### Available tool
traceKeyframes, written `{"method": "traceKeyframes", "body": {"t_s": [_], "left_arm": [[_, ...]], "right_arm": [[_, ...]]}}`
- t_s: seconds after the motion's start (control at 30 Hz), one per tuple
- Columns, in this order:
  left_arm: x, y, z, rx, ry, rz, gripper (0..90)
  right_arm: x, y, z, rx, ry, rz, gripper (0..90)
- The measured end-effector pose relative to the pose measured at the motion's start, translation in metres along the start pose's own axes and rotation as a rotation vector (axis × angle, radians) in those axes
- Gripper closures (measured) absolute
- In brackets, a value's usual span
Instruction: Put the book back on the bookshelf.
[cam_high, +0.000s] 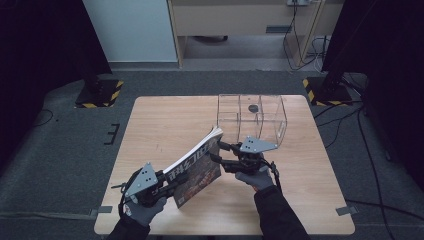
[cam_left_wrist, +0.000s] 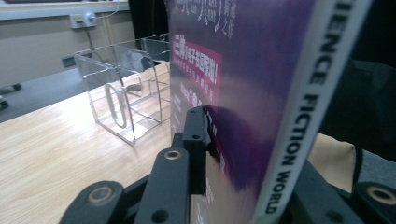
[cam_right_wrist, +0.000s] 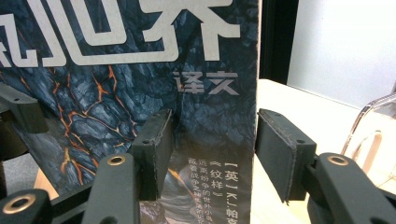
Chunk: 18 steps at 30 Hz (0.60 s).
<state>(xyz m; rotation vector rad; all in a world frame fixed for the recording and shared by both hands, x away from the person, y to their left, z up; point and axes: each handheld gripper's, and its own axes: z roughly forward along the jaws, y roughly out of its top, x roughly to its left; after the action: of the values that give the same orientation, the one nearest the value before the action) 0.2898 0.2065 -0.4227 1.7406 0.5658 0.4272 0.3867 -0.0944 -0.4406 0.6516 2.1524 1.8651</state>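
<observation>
Surface: wooden surface on grey carpet, with dark curtains at the sides.
Left claw: left claw near the front edge pinches the magazine at its spine, jaws pressed on it, so it stands tilted and raised rather than flat.
Magazine: near the middle front, upper corner leaning toward the clear box.
Right claw: right claw has jaws spread around the magazine's far edge, pads not pressing; likely steadying it.
Clear box: near the back right edge, apparently the target.
</observation>
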Motion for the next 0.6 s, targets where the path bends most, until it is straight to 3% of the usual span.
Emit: {"method": "traceKeyframes", "body": {"t_s": [0.13, 0.37, 0.6], "left_arm": [[0.001, 0.0, -0.001, -0.001, 0.034, -0.007, 81.1], [0.002, 0.0, 0.0, -0.004, 0.051, -0.03, 82.2], [0.002, 0.003, 0.003, -0.005, 0.067, -0.029, 82.3]], "right_arm": [[0.0, 0.0, 0.0, 0.0, -0.001, 0.005, 46.2], [0.0, 0.001, 0.001, 0.016, -0.012, 0.004, 45.7], [-0.009, -0.001, -0.01, 0.042, -0.085, 0.014, 41.8]]}}
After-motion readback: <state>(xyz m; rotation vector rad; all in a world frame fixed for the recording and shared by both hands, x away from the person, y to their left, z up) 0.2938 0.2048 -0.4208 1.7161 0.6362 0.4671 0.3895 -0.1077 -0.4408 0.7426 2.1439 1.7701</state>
